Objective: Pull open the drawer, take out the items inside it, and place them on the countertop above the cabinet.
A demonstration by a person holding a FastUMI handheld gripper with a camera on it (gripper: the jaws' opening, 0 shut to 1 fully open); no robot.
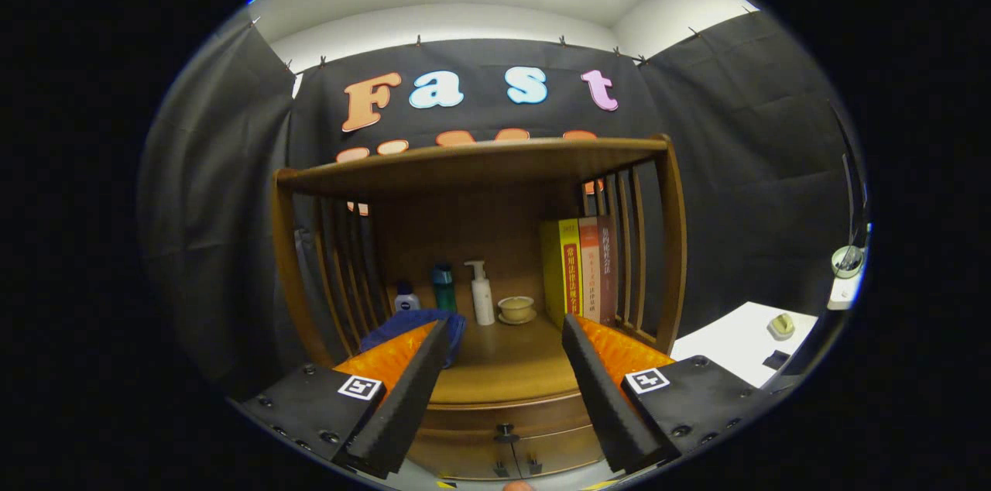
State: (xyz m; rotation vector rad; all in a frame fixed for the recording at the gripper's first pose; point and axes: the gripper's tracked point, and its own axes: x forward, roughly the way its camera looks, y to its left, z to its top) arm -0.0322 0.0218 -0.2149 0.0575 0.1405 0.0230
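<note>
Your gripper (503, 332) has its fingers spread wide, holding nothing, above the cabinet's desk (503, 371). The drawer (507, 441) sits shut below and between them, its knob (506, 433) facing you. A blue cloth (414, 324) lies beside the left finger, with bottles (481, 293), a cup (516, 308) and books (581, 270) beyond.

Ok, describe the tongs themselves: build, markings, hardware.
The tongs are two long wedge-shaped fingers with ribbed outer sides and foam-like inner faces. Each sits on a black block fixed with round screws, carrying a small square black-and-white tag. They stand open, above the cabinet's drawer.
</note>
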